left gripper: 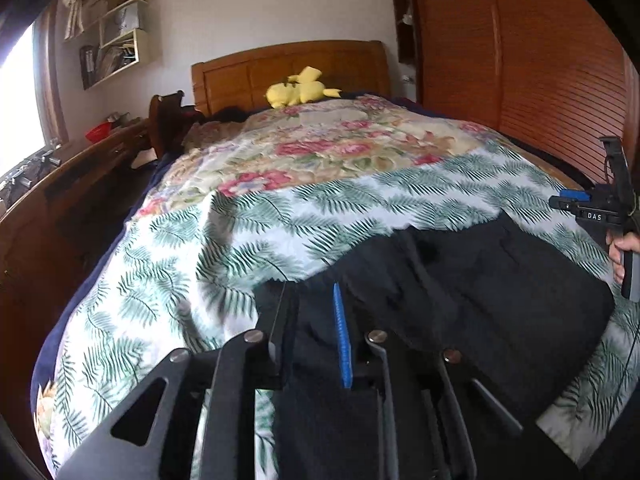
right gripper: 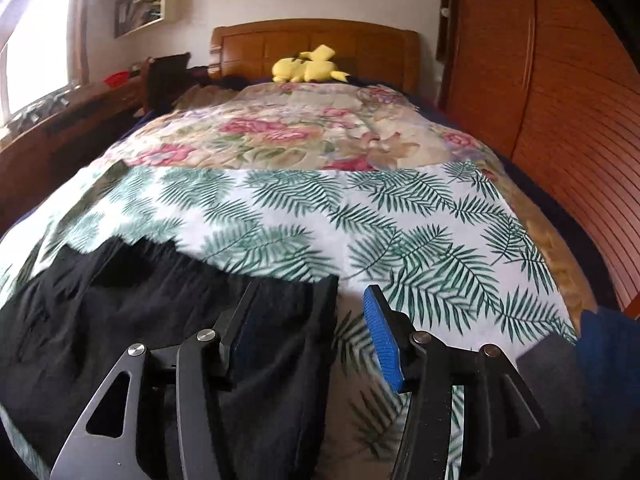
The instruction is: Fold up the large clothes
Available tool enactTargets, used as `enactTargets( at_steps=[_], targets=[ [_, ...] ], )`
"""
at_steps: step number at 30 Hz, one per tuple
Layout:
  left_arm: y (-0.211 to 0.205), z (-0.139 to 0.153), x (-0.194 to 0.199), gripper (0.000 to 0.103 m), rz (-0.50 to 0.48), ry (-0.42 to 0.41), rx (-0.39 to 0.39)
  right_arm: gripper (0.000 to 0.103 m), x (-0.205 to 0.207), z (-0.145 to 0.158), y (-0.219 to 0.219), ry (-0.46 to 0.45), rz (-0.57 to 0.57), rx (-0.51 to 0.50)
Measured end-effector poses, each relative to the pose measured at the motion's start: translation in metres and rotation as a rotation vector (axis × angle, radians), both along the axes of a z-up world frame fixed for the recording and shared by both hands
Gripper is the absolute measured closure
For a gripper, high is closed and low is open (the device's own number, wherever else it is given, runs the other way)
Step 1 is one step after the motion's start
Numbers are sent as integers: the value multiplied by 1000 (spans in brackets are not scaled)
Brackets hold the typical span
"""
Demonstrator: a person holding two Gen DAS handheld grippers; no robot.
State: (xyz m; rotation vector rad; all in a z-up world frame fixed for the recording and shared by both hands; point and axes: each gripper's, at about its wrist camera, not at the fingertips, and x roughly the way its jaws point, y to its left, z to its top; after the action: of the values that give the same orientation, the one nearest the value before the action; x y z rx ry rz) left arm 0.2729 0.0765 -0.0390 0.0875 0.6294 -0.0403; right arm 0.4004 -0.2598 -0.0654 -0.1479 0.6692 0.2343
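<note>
A large black garment (left gripper: 472, 280) lies on the fern-print sheet (left gripper: 240, 232) at the foot of the bed. My left gripper (left gripper: 312, 300) stands over the garment's left end with its jaws a little apart and black cloth between them; the grip itself is hard to judge. My right gripper (right gripper: 312, 300) is open and empty, its left finger over the garment's right edge (right gripper: 160, 320) and its blue pad (right gripper: 382, 338) over bare sheet (right gripper: 400, 220). The right gripper also shows in the left wrist view (left gripper: 592, 208), held in a hand.
A floral quilt (left gripper: 320, 140) covers the far half of the bed, with a yellow plush toy (left gripper: 300, 88) by the wooden headboard (left gripper: 288, 68). A wooden slatted wardrobe (left gripper: 540, 60) runs along the right. A wooden desk (left gripper: 60, 184) stands at the left under a window.
</note>
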Motion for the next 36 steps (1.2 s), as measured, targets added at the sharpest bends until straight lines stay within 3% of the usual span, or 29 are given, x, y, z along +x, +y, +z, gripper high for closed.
enactTargets(
  at_steps=[9, 15, 18, 23, 31, 36],
  targets=[
    [-13, -26, -59, 84, -33, 42, -60, 50, -94, -25, 0, 39, 108, 25],
    [-4, -56, -91, 82, -6, 100, -53, 47, -134, -51, -5, 50, 103, 7],
    [7, -67, -101, 82, 22, 127, -42, 41, -143, -63, -7, 43, 79, -40],
    [28, -83, -111, 79, 69, 162, -59, 33, -147, -70, -19, 73, 54, -25],
    [41, -103, -108, 75, 102, 208, -108, 30, -147, -87, -28, 132, 42, 23],
    [37, -108, -103, 74, 106, 217, -88, 26, -145, -94, -30, 155, 34, 39]
  ],
)
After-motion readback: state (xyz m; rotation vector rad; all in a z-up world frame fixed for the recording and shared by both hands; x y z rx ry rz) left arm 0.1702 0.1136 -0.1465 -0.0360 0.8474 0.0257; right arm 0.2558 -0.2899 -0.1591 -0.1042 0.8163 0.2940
